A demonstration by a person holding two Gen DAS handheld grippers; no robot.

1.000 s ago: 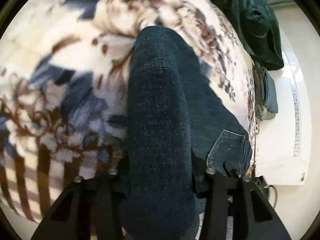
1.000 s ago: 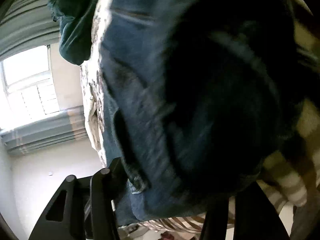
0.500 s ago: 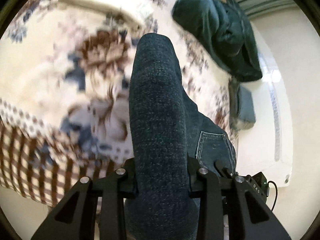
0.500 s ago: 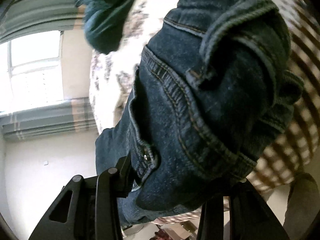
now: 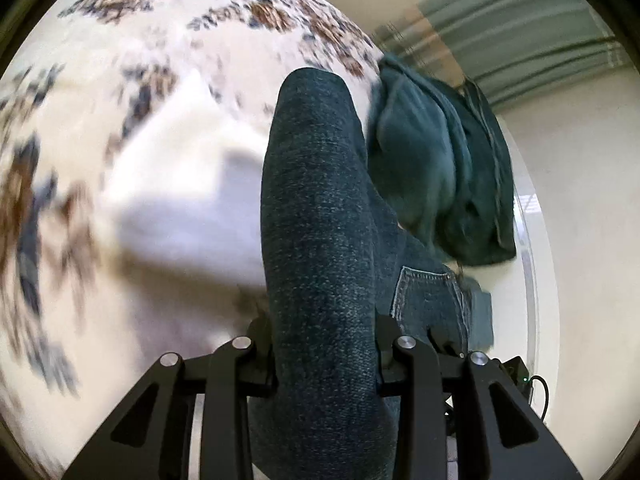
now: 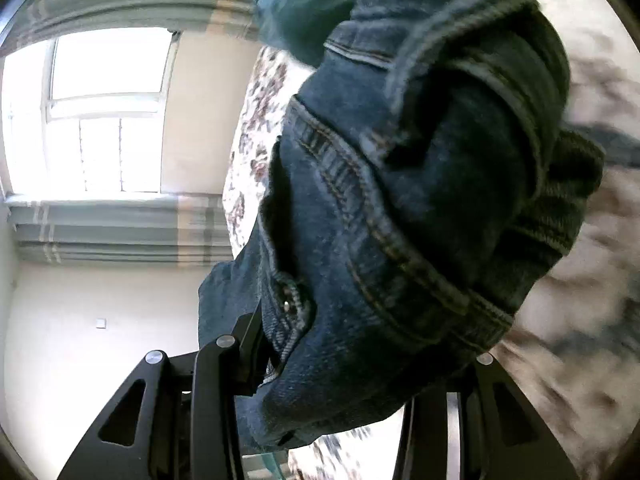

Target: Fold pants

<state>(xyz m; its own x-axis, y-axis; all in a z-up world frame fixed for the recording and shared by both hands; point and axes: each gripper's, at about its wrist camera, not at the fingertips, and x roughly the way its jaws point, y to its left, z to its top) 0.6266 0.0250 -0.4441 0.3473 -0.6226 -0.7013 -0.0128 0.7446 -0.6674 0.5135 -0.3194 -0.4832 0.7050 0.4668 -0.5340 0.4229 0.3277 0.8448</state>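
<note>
both grippers are clenching the jeans (image 5: 320, 240): the left gripper (image 5: 324, 344) a rolled fold, the right gripper (image 6: 352, 364) the bunched waistband. since a second ago the jeans are riding higher above the floral blanket (image 5: 140, 160), toward the dark green garment (image 5: 440, 168). judged, they are being carried over mid-fold.

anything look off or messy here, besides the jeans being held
One thing: a dark green garment lies crumpled in a heap near the far edge of the floral blanket, unfolded. The jeans are bunched thickly in both the left gripper and right gripper. No damage shows.
</note>
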